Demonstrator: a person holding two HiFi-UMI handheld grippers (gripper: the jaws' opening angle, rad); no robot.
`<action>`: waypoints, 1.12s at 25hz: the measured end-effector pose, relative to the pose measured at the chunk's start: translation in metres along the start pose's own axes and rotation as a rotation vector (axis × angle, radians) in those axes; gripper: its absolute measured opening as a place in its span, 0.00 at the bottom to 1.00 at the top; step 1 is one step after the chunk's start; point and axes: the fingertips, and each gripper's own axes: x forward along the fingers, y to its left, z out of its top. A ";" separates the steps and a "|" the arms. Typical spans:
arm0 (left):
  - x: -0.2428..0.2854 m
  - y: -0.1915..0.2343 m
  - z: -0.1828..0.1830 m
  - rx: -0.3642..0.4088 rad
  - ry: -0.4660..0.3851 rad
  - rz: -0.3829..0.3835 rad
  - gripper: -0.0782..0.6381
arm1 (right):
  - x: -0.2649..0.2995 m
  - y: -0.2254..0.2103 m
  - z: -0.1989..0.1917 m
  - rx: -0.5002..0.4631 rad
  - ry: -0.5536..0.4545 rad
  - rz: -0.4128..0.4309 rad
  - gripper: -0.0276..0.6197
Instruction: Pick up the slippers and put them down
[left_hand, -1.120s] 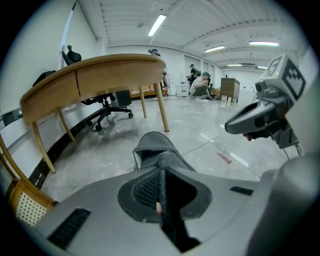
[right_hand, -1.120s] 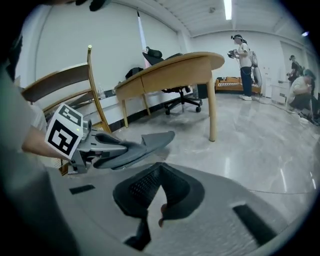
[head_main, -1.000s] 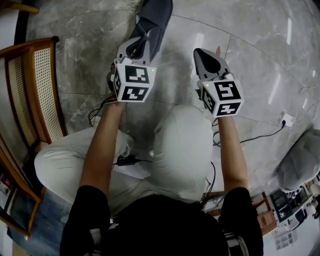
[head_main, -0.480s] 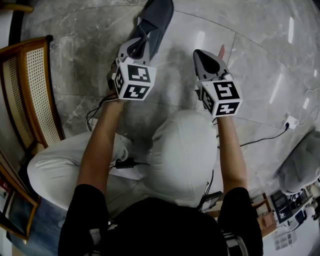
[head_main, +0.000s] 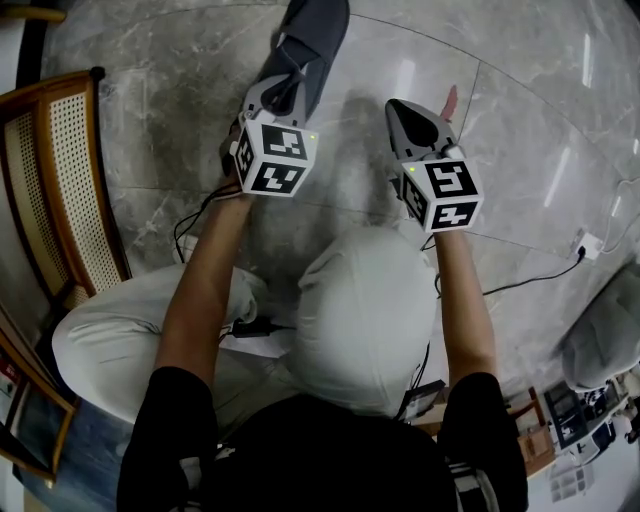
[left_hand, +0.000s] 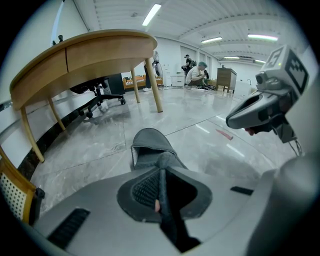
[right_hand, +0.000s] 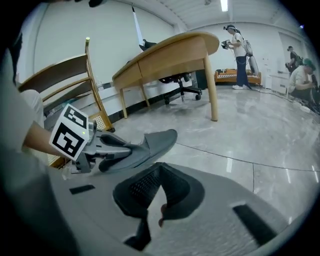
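Note:
A grey slipper (head_main: 310, 45) hangs from my left gripper (head_main: 283, 82), toe pointing away over the marble floor. In the left gripper view the slipper (left_hand: 150, 145) stretches ahead, and its heel rim runs as a dark strip between the closed pads of my left gripper (left_hand: 161, 164). My right gripper (head_main: 402, 106) is level with it on the right, jaws closed to a point with nothing in them. The right gripper view shows my right gripper (right_hand: 159, 169) pinched together and, to the left, the left gripper (right_hand: 127, 148) with the slipper (right_hand: 152, 140). Only one slipper is in view.
A wooden chair with a cane back (head_main: 70, 170) stands at the left. Cables (head_main: 530, 272) and a socket (head_main: 590, 243) lie at the right. A round wooden table (left_hand: 85, 55) is ahead left. A pink strip (left_hand: 225, 134) marks the floor. My knees (head_main: 360, 300) are below the grippers.
Both grippers have sunk a little toward the floor, the slipper going down with the left one. Neither pair of jaws has changed.

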 end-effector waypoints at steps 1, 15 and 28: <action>0.000 0.000 -0.001 -0.002 0.001 -0.002 0.13 | 0.001 0.001 0.000 0.002 -0.001 0.000 0.02; 0.006 -0.005 -0.011 -0.032 0.019 -0.042 0.17 | 0.004 0.006 0.000 -0.003 0.005 -0.001 0.02; -0.017 -0.003 0.013 -0.055 0.003 -0.087 0.27 | -0.017 0.011 0.028 -0.017 0.010 -0.026 0.02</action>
